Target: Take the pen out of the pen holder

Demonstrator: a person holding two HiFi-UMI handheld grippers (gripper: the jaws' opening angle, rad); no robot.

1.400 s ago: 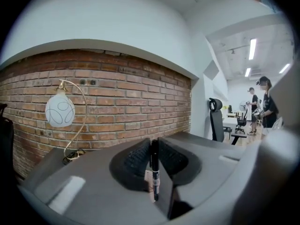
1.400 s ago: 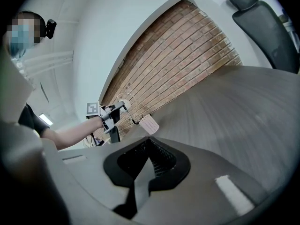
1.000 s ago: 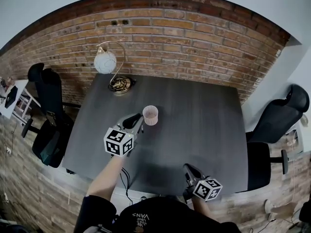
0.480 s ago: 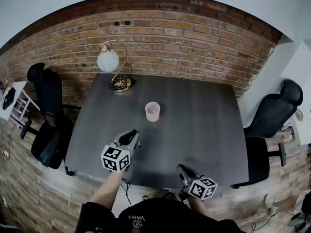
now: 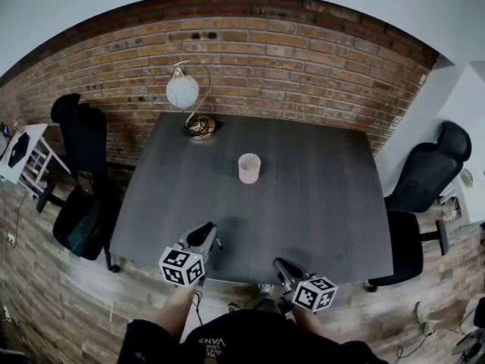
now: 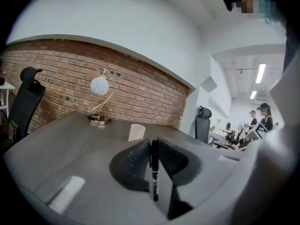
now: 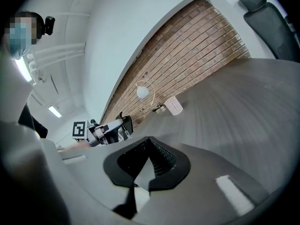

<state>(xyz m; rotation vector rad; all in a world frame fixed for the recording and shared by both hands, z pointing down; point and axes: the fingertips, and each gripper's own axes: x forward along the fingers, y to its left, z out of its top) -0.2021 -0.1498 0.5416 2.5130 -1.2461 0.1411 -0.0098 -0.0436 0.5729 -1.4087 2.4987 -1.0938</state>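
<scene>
Black and slim, the pen point(image 6: 154, 182) stands upright between the pads of the left gripper point(image 5: 203, 237), pinched by its upper part. A second ago this gripper was right at the pink pen holder point(image 5: 249, 167); now it has drawn back to the near edge of the table point(image 5: 326, 203), well apart from the cup. By my reading the pen is out and the task is all but done, with only a place to set it down left to find. The right gripper point(image 5: 284, 266) hangs by the same edge, its jaws pressed together on nothing. Apart from the cup, the dark grey tabletop carries only a globe lamp point(image 5: 184, 93) at its far corner. Behind it runs a brick wall point(image 5: 303, 67), and a black office chair point(image 5: 79, 139) waits at each side.
</scene>
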